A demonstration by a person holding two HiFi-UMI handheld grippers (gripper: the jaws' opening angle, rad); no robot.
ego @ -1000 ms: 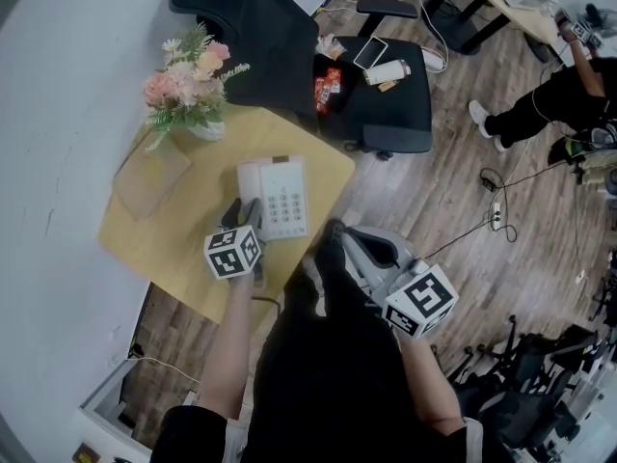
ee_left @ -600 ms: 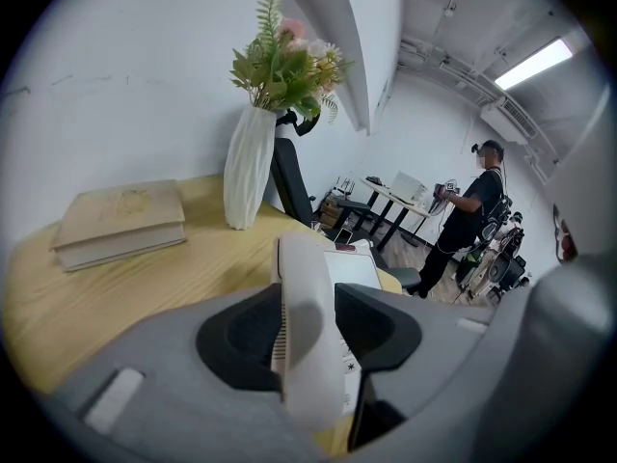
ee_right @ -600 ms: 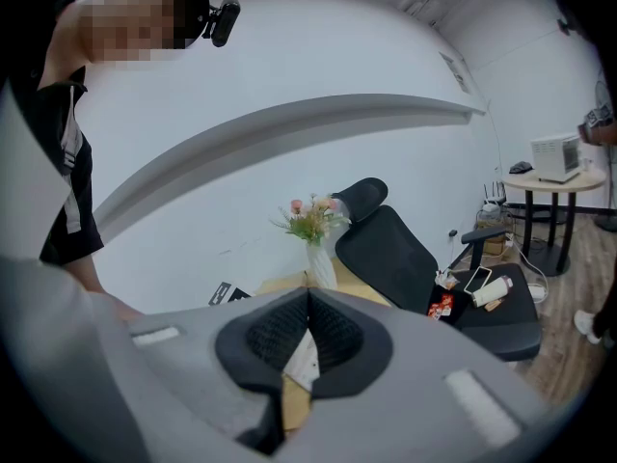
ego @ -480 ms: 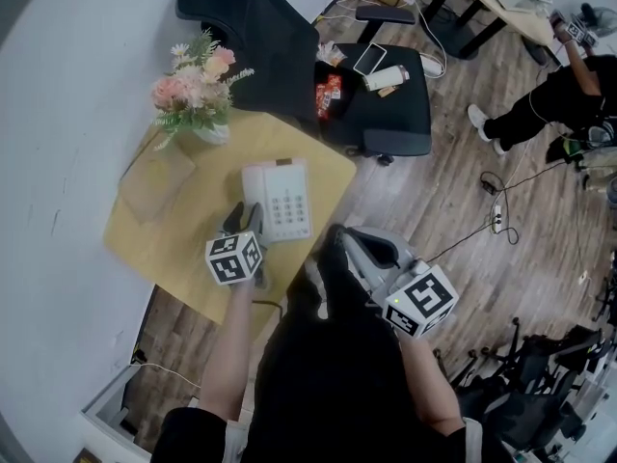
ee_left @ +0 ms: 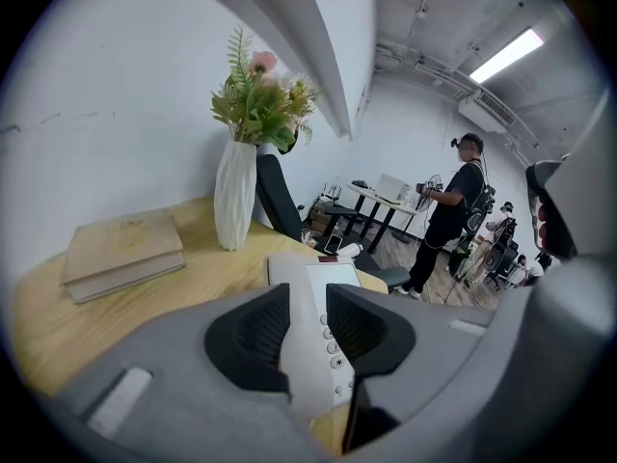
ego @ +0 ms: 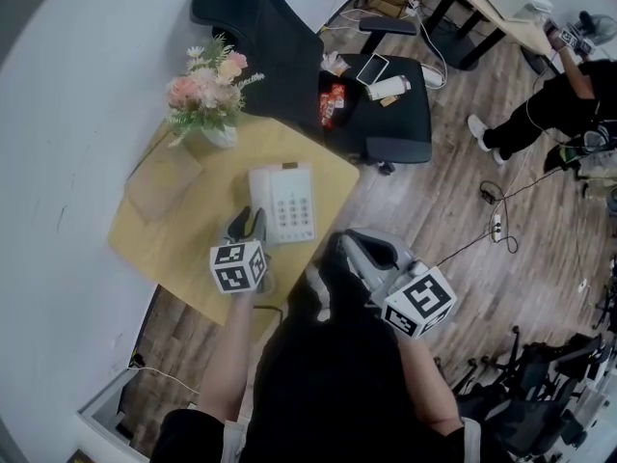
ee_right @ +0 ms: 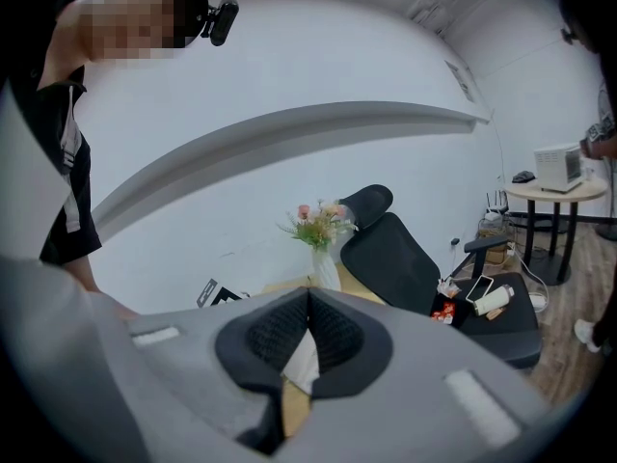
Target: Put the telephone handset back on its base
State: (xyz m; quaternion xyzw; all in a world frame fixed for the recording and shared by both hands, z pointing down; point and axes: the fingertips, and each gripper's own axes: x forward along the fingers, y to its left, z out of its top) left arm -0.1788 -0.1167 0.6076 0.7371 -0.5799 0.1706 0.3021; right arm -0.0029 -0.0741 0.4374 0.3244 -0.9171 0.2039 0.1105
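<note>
A white telephone (ego: 289, 204) with a keypad lies on the yellow wooden table (ego: 183, 249). Its handset (ego: 260, 193) runs along the left side of the base. My left gripper (ego: 248, 224) is at the phone's near left corner. In the left gripper view its jaws (ee_left: 307, 321) are closing, with the handset's (ee_left: 301, 307) near end in the gap between them. I cannot see the pads pressing on it. My right gripper (ego: 349, 247) hangs off the table's near right edge, shut and holding nothing, with its pads together (ee_right: 308, 328).
A white vase of flowers (ego: 210, 93) and a flat book (ego: 164, 177) sit at the back of the table. A black office chair (ego: 371, 104) with small items on it stands behind the table. A person (ego: 554, 104) is at the far right. Cables lie on the floor.
The left gripper's jaws have narrowed at the phone's near left corner. The head view has shifted a little. The right gripper has stayed where it was.
</note>
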